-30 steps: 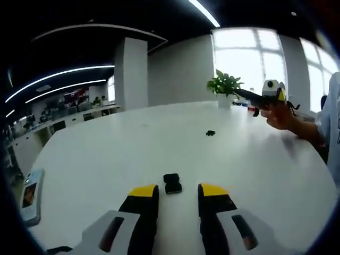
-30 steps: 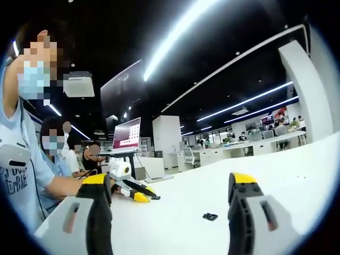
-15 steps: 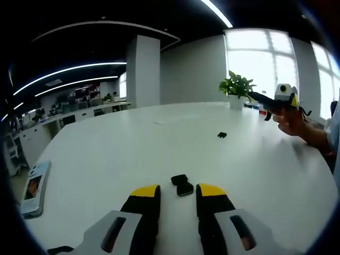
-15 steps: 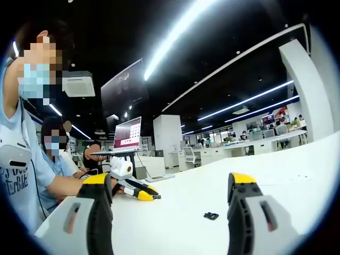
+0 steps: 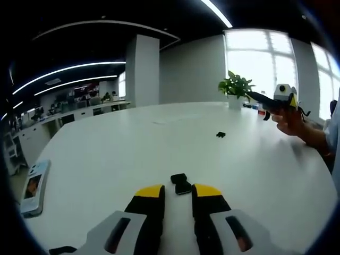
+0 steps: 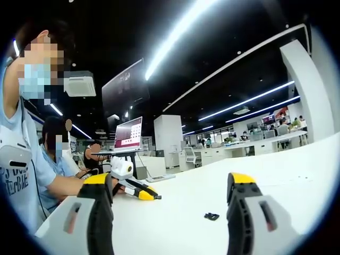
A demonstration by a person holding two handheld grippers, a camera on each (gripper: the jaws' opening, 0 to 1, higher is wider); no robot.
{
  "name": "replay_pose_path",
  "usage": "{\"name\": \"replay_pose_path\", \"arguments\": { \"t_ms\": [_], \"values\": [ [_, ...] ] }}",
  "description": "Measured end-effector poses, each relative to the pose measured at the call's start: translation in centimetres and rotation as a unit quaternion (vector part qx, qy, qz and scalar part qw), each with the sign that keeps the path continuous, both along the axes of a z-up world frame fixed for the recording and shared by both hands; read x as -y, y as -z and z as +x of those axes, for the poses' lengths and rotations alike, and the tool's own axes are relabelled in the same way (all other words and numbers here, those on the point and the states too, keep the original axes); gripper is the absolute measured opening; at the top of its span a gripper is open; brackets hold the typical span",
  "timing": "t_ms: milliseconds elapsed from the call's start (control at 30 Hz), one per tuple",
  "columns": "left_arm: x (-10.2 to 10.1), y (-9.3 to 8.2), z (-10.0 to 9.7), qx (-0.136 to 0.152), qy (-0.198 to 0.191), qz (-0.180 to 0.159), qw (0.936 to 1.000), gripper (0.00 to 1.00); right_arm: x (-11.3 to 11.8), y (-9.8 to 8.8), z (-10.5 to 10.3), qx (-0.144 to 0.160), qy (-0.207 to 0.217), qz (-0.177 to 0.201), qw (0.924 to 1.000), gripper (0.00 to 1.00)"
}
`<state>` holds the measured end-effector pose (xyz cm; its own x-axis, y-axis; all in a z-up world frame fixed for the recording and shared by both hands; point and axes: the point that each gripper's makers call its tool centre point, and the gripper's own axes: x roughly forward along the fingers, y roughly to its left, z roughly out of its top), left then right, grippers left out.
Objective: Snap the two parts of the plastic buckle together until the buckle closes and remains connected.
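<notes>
One black buckle part (image 5: 181, 184) lies on the white table (image 5: 106, 154), just ahead of my left gripper (image 5: 178, 191). Its yellow-tipped jaws stand a narrow gap apart with nothing between them. A second, smaller black buckle part (image 5: 221, 135) lies farther out toward the right. My right gripper (image 5: 276, 97) hovers above the table's far right, held in a hand. In the right gripper view my right gripper (image 6: 170, 180) is wide open and holds nothing. A black buckle part (image 6: 211, 216) lies on the table ahead of it, and the left gripper (image 6: 139, 194) shows low at the left.
A phone (image 5: 32, 187) lies near the table's left edge. A potted plant (image 5: 236, 86) stands at the far side. A person in a light shirt (image 6: 21, 175) sits at the left, and a laptop (image 6: 127, 136) stands behind.
My left gripper's jaws have drawn closer together, with the near buckle part still just ahead of their tips. The right gripper has hardly moved.
</notes>
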<state>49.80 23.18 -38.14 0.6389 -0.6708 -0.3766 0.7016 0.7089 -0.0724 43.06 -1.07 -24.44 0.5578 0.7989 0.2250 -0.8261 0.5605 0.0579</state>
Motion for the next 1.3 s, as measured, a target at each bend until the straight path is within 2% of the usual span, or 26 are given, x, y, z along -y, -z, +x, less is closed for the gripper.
{"name": "replay_pose_path", "arguments": {
  "t_ms": [767,1133,1300],
  "values": [
    [0.3,0.0,0.1,0.006,0.007,0.005,0.9999,0.16,-0.1,0.1,0.0,0.003,0.004,-0.013,0.9999,0.88],
    [0.6,-0.1,-0.1,0.006,0.014,0.005,0.9999,0.13,-0.4,0.8,0.3,-0.009,0.000,-0.014,0.9999,0.85],
    [0.6,-0.2,-0.1,0.004,0.011,0.004,0.9999,0.12,-0.8,1.8,0.7,-0.016,0.004,-0.029,0.9995,0.85]
  ]
}}
